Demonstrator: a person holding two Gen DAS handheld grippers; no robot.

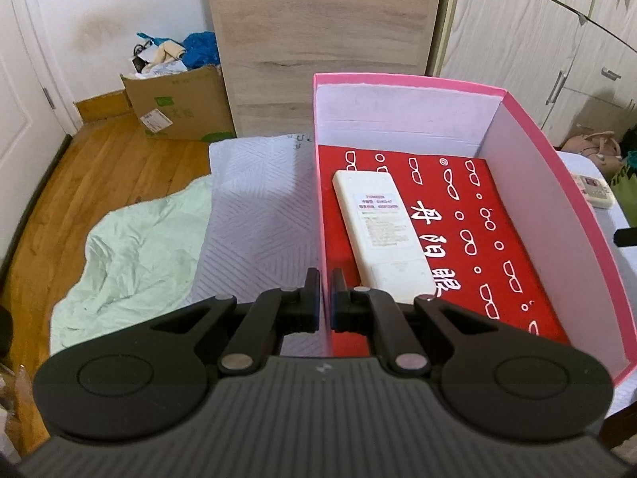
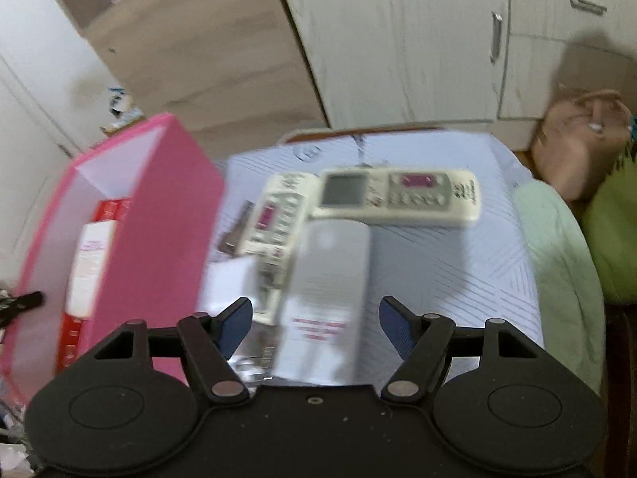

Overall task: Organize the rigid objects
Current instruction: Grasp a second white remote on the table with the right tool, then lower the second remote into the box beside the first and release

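Note:
A pink box (image 1: 557, 215) with white inner walls stands on a white patterned sheet (image 1: 254, 215). Inside it, a white remote (image 1: 382, 235) lies face down on a red printed cloth (image 1: 469, 231). My left gripper (image 1: 325, 298) is shut on the box's left wall (image 1: 319, 199). In the blurred right wrist view the same pink box (image 2: 159, 239) is at left. My right gripper (image 2: 315, 310) is open above a grey face-down remote (image 2: 326, 290), which shows between the fingers without touching the pads. Two more remotes lie beyond: one crosswise (image 2: 398, 195), one slanted (image 2: 274, 219).
A pale green cloth (image 1: 131, 255) hangs off the sheet's left side over a wooden floor (image 1: 99, 159). A full cardboard box (image 1: 179, 107) and a wooden panel (image 1: 326, 40) stand behind. White cupboards (image 2: 398, 40) and a tan bag (image 2: 577, 139) are at right.

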